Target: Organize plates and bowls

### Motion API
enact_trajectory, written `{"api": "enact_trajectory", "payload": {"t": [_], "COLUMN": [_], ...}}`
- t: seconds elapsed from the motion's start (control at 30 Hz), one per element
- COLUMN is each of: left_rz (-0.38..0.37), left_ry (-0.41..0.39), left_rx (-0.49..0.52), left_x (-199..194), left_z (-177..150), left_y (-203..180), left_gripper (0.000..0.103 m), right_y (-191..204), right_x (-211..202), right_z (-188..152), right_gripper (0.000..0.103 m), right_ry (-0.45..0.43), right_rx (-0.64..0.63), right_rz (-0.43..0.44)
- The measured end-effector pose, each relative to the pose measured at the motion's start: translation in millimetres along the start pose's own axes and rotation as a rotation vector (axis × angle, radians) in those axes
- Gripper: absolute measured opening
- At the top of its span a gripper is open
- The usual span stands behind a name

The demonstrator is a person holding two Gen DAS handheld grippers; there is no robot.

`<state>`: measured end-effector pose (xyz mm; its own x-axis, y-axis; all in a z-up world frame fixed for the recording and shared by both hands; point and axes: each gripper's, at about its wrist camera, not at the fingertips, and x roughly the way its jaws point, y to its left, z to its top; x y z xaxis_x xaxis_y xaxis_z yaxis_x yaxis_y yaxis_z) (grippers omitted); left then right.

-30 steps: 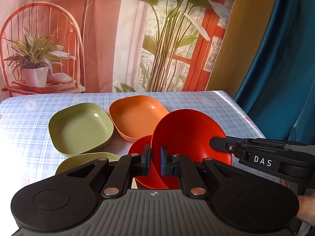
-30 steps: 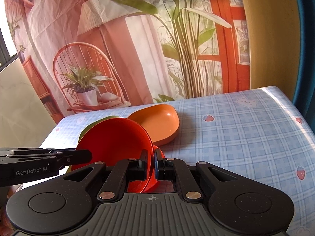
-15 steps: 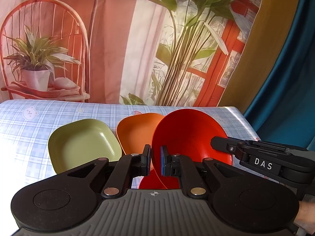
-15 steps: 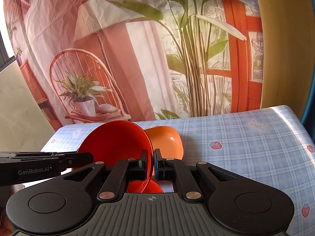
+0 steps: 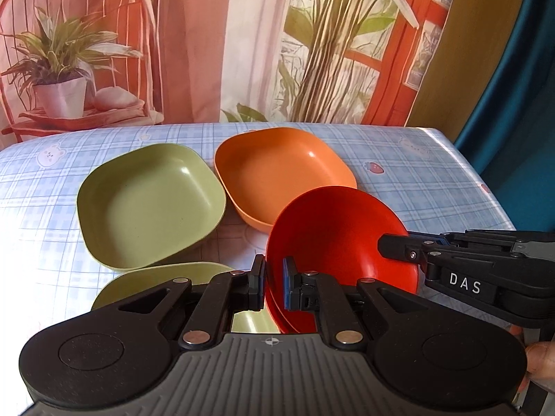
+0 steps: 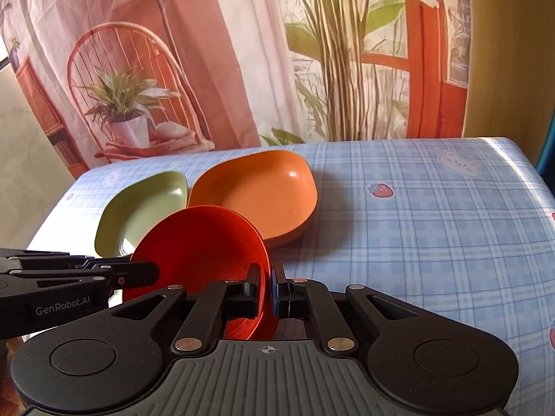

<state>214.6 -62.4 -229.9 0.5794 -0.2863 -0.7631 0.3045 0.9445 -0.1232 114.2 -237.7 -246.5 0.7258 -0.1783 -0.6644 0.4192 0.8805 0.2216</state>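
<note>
Both grippers hold one red bowl (image 5: 333, 235) by its rim, tilted above the table. My left gripper (image 5: 274, 286) is shut on its left rim. My right gripper (image 6: 270, 289) is shut on its right rim and shows from the side in the left wrist view (image 5: 392, 246). The red bowl also shows in the right wrist view (image 6: 201, 242). Another red rim (image 5: 281, 315) lies just under it. A green square plate (image 5: 149, 204) and an orange square plate (image 5: 281, 173) sit side by side behind. A second green dish (image 5: 166, 280) lies near my left gripper, partly hidden.
The table has a blue checked cloth (image 6: 433, 235) with strawberry and bear prints. Its right edge (image 5: 485, 187) drops off beside a teal curtain. A printed backdrop (image 5: 208, 41) with a chair and plants hangs along the far edge.
Both grippers have tipped down with the red bowl, after rising half a second ago. The square plates now show more fully behind it, and a red rim shows close below the bowl.
</note>
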Motion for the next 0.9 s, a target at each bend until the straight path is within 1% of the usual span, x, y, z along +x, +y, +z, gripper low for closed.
{"api": "enact_trajectory", "payload": {"t": [0.23,0.43,0.5,0.53,0.6,0.63,0.67,0.7,0.77,0.8,0.87,0.9], "left_rz": [0.012,0.036,0.043,0.045,0.051,0.055,0.058,0.060,0.057,0.055,0.053,0.052], "left_ry": [-0.005,-0.021,-0.027,-0.031,-0.040,-0.048,-0.057,-0.067,-0.085,-0.091,-0.102,-0.107], "left_rx": [0.011,0.022,0.026,0.027,0.028,0.029,0.029,0.029,0.032,0.034,0.038,0.040], "left_x": [1.5,-0.8,-3.4,-5.0,-9.6,-12.7,-16.4,-20.7,-29.9,-34.1,-42.4,-46.5], "left_z": [-3.3,-2.6,-1.1,-0.5,0.8,1.2,1.1,1.2,1.4,1.0,-0.3,-1.2], "left_y": [-3.6,-5.3,-6.2,-6.2,-6.4,-6.7,-6.9,-7.1,-7.0,-7.2,-7.1,-7.5], "left_gripper": [0.011,0.012,0.013,0.014,0.021,0.028,0.037,0.041,0.051,0.054,0.065,0.068], "right_y": [4.3,5.4,5.7,5.7,5.8,5.2,4.9,4.7,4.9,5.5,6.3,6.4], "right_x": [0.9,-1.9,-5.3,-7.2,-12.0,-14.7,-17.6,-21.0,-27.2,-30.8,-38.1,-42.1], "right_z": [-5.0,-6.5,-6.7,-6.3,-5.8,-5.5,-5.9,-6.8,-8.4,-9.8,-12.5,-13.7], "right_gripper": [0.007,0.012,0.016,0.018,0.022,0.029,0.039,0.044,0.060,0.064,0.080,0.085], "right_ry": [-0.016,-0.028,-0.038,-0.043,-0.054,-0.060,-0.067,-0.076,-0.086,-0.093,-0.113,-0.123], "right_rx": [-0.044,-0.058,-0.065,-0.066,-0.065,-0.062,-0.057,-0.051,-0.045,-0.042,-0.035,-0.028], "right_rz": [-0.034,-0.050,-0.060,-0.060,-0.069,-0.071,-0.070,-0.067,-0.062,-0.064,-0.069,-0.071]}}
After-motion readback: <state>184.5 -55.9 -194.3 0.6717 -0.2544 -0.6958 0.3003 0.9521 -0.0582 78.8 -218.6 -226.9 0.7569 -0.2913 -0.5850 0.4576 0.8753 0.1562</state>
